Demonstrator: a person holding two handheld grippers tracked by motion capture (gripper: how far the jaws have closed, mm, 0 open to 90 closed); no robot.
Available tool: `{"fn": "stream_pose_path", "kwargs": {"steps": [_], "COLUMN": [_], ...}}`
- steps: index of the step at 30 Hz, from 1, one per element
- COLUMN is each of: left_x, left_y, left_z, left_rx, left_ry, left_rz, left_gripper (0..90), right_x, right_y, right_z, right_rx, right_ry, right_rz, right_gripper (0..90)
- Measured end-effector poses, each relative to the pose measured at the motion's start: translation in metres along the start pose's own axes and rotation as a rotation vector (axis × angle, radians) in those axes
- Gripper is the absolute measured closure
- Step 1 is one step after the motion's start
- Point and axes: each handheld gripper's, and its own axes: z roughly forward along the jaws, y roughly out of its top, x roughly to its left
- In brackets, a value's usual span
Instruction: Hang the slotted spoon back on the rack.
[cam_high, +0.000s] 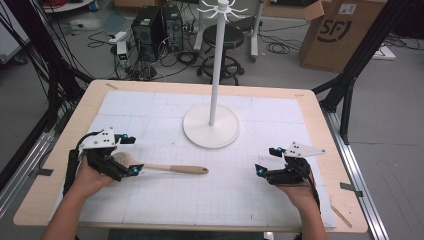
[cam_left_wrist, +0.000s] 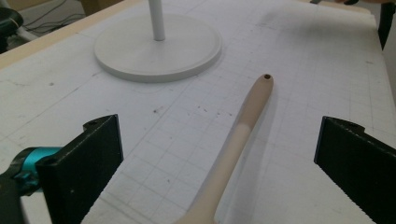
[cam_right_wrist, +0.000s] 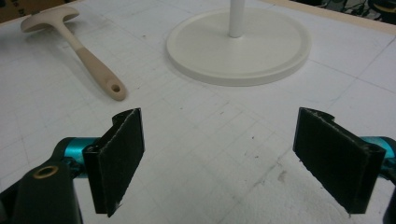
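A pale wooden spoon (cam_high: 170, 169) lies flat on the white gridded mat (cam_high: 225, 190), its bowl toward the left and its holed handle end pointing right. My left gripper (cam_high: 132, 155) stands open astride the spoon near the bowl. In the left gripper view the handle (cam_left_wrist: 238, 135) runs up between the two wide-apart jaws, and neither pad touches it. Over the mat's right side my right gripper (cam_high: 266, 160) is open with nothing between its jaws (cam_right_wrist: 219, 126). In the right gripper view the spoon (cam_right_wrist: 88, 60) lies off to the upper left.
A white stand with a round base (cam_high: 211, 127) and a tall pole topped by hooks (cam_high: 222, 10) rises at the mat's middle back. The wooden table edge (cam_high: 345, 220) frames the mat. Computers, a stool and a cardboard box sit on the floor beyond.
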Motion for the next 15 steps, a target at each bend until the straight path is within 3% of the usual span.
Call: {"fn": "stream_pose_path", "kwargs": {"steps": [11, 15], "left_x": [-0.007, -0.010], "left_y": [0.024, 0.032], "left_z": [0.040, 0.056], "left_rx": [0.139, 0.244], "left_ry": [-0.031, -0.019], "left_rz": [0.044, 0.071], "left_gripper": [1.8, 2.0], "right_x": [-0.003, -0.002], "right_y": [-0.001, 0.000], "right_z": [0.001, 0.001], "right_rx": [0.005, 0.003], "right_ry": [-0.002, -0.004], "right_rz": [0.000, 0.001], "right_gripper": [15.5, 15.5]}}
